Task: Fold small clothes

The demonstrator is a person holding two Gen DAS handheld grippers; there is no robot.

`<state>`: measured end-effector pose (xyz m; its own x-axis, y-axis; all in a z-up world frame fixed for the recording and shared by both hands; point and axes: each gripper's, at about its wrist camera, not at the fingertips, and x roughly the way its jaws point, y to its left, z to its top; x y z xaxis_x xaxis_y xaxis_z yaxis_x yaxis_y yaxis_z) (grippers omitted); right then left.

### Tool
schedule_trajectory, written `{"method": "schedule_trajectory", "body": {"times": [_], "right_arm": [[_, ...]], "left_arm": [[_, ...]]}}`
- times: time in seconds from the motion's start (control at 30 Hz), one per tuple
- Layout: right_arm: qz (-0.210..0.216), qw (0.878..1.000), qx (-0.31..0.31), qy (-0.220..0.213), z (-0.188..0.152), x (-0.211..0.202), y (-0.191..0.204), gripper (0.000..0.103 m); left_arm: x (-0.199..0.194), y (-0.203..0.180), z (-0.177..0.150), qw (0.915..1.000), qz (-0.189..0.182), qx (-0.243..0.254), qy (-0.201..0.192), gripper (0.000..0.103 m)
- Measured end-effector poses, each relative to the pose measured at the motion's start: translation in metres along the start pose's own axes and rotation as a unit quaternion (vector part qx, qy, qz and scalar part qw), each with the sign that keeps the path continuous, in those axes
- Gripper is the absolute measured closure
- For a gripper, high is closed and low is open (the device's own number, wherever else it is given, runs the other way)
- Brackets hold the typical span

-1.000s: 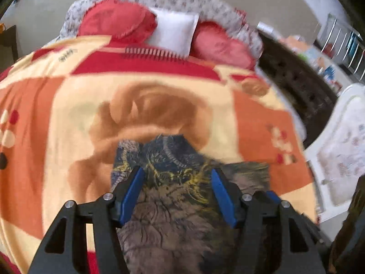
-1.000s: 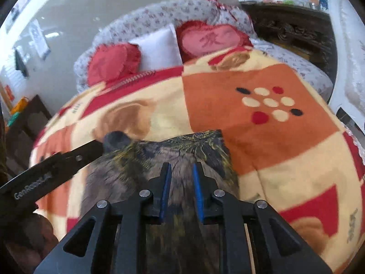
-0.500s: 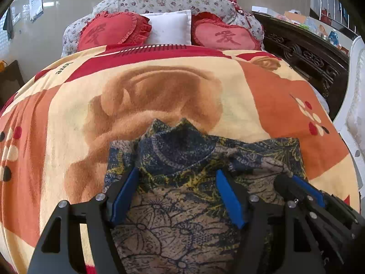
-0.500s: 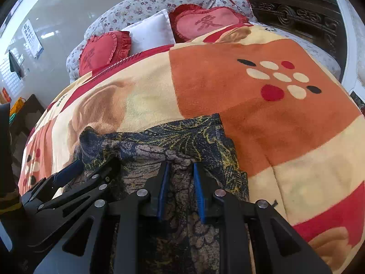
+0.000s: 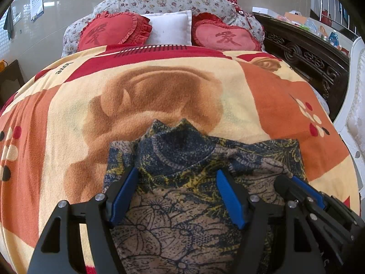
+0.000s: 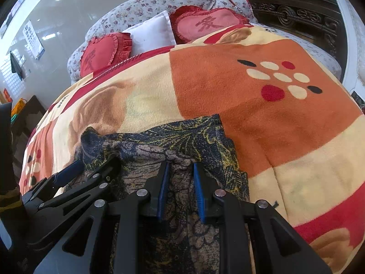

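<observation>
1. Cloth first, in the left wrist view: the patterned garment [image 5: 182, 182] is lying on the bed's blanket [image 5: 159, 96], directly under and ahead of the left gripper [image 5: 176, 194]. Its far edge is running crosswise to the fingers, with a dark blue bunched hump rising just beyond the fingertips.

2. Left gripper is standing wide, its blue pads [image 5: 123, 194] spread over the garment and pressing on nothing; the cloth is lying between them, not pinched.

3. Right gripper [image 5: 296, 189] is showing at the garment's right side in this view, just beside the left one, so both are sitting about equally near the cloth.

4. In the right wrist view, the right gripper [image 6: 180, 189] is sitting with jaws narrow, and a raised ridge of the garment [image 6: 182, 141] is running between the blue pads [image 6: 163, 189]. It is probably pinching that ridge, though I cannot tell for sure whether the pads are biting.

5. Left gripper [image 6: 75, 173] is lying to the garment's left here, over the hump.

6. Beyond the garment, well apart from it, two red heart cushions [image 6: 102, 52] and a white pillow [image 6: 150, 34] are resting by the headboard; dark carved furniture [image 6: 296, 16] is standing off to the garment's right. Nothing is lying on the blanket between the garment and those cushions, so a fold forward is looking unobstructed.
</observation>
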<state>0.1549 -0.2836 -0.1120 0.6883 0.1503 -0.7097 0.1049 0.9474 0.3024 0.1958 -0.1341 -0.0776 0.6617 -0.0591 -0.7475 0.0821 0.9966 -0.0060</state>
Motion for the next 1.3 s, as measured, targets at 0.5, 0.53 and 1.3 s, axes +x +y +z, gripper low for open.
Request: {"method": "schedule_trajectory", "body": {"times": [0.5, 0.53, 1.3], "right_arm": [[-0.001, 1.0, 0.01, 0.015, 0.007, -0.005, 0.001, 0.074], [-0.011, 1.0, 0.009, 0.025, 0.012, -0.011, 0.002, 0.074], [-0.042, 0.978, -0.154, -0.133, -0.143, -0.105, 0.02, 0.067]], "left_arm": [[-0.029, 0.027, 0.024, 0.9967, -0.076, -0.005, 0.029, 0.028], [-0.047, 0.047, 0.029, 0.9959, -0.088, -0.017, 0.008, 0.027], [-0.03, 0.088, -0.047, 0.9175, -0.365, -0.117, 0.106, 0.012]]}}
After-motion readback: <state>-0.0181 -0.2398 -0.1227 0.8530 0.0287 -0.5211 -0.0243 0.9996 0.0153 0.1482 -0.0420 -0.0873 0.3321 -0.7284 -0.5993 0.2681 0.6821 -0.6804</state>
